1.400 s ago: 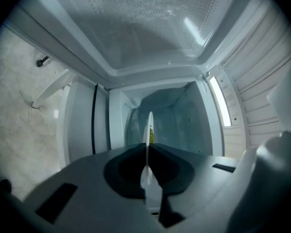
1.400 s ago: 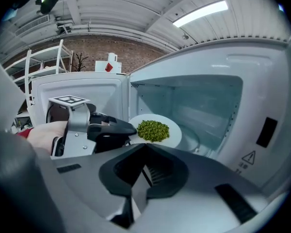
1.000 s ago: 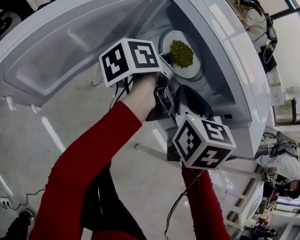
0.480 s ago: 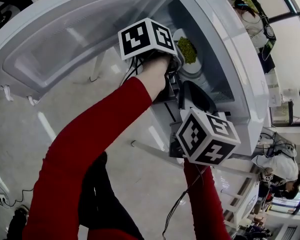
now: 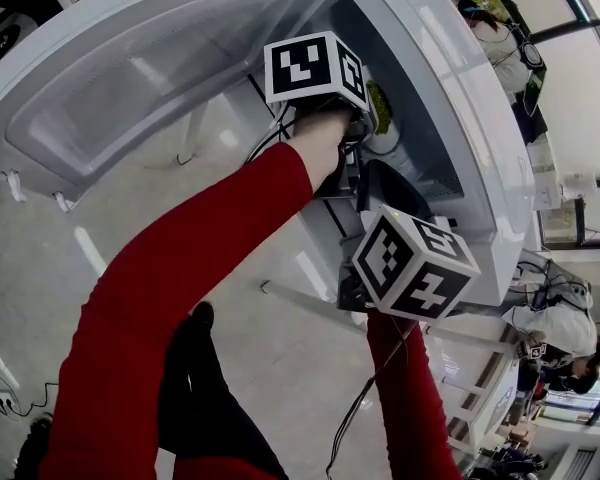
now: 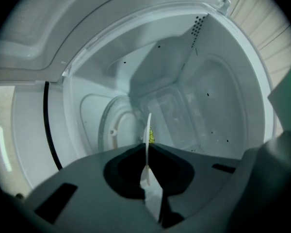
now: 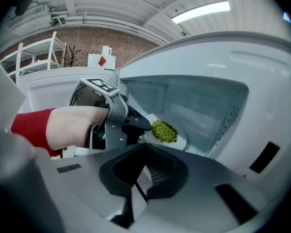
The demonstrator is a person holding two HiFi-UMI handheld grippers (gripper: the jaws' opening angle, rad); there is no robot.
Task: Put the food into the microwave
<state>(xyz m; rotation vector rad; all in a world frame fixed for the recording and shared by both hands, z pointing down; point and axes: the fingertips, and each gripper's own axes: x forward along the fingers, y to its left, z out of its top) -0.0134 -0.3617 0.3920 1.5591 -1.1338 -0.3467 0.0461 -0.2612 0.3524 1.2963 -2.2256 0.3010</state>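
White plate [image 7: 179,141] of green food [image 7: 163,131] pinched in left gripper [image 6: 148,149], partly inside microwave [image 7: 203,106]; set-down, release remain. Right gripper [image 7: 143,154] pressed together, empty.

The left arm [image 5: 190,258], in a red sleeve, stretches forward. Its bare hand [image 7: 75,125] grips the left gripper [image 6: 147,152], whose jaws pinch the thin rim of a white plate [image 6: 148,130]. The right arm [image 5: 405,398], also red-sleeved, holds the right gripper [image 7: 144,152] just behind, its jaws closed together on nothing.
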